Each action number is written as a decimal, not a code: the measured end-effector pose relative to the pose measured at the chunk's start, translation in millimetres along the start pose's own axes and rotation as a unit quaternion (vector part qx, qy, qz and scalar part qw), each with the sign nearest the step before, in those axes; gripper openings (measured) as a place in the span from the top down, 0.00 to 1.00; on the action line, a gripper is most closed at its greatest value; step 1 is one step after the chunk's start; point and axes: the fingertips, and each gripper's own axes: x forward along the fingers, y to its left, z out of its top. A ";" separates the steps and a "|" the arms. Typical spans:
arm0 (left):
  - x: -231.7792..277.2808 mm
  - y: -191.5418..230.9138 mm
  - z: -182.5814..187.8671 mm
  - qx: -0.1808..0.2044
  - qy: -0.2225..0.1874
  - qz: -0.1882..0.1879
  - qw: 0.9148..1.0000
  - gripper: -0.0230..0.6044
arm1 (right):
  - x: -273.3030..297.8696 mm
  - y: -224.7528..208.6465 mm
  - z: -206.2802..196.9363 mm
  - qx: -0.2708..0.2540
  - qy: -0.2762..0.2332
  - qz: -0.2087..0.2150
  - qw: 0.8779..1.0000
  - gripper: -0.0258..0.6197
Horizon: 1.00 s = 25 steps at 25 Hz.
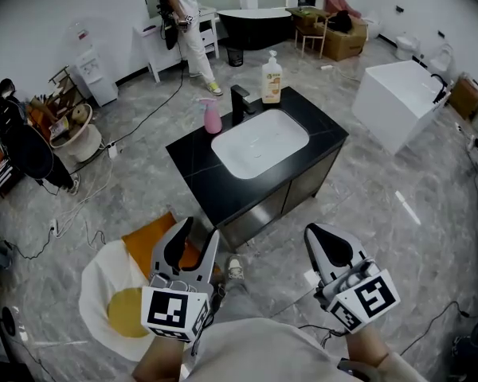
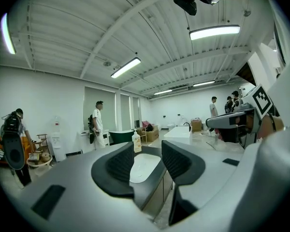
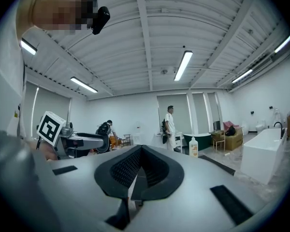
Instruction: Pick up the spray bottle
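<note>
**Spray bottle untouched, both grippers well short of it**

Progress: nothing done yet. The pink spray bottle (image 1: 212, 116) stands upright on the black counter (image 1: 328, 134), at approx. 9 o'clock of the faucet (image 1: 240, 103) and at the 10 o'clock corner of the white basin (image 1: 260, 142). In the head view it's at roughly 12 o'clock from the left gripper (image 1: 193, 242), well apart. Left to do: the approach, the grip and the lift, i.e. the whole task.

Left gripper: jaws partly apart, nothing betw. them, only the basin seen through the gap. Right gripper (image 1: 329, 247): jaws together at the tips, holding nothing.

Views compared: only the head view shows the spray bottle. The left gripper view shows the soap bottle (image 2: 137, 142) at 12 o'clock above the gap but no pink bottle; prob. it's hidden behind the left jaw. The right gripper view points off to one side: soap bottle and a standing person (image 3: 169, 126), no spray bottle.
</note>
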 end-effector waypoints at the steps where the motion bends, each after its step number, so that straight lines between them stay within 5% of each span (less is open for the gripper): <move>1: 9.9 8.4 0.1 0.001 0.002 0.000 1.000 0.65 | 11.4 -6.3 2.0 0.000 0.001 -0.002 1.000 0.92; 10: 109.5 93.1 13.1 -0.005 0.000 -0.006 1.000 0.65 | 135.1 -60.0 21.9 -0.010 0.013 -0.021 1.000 0.92; 25: 267.6 222.8 -29.8 0.011 0.024 -0.009 1.000 0.65 | 323.7 -126.3 15.1 -0.002 0.030 -0.041 0.999 0.92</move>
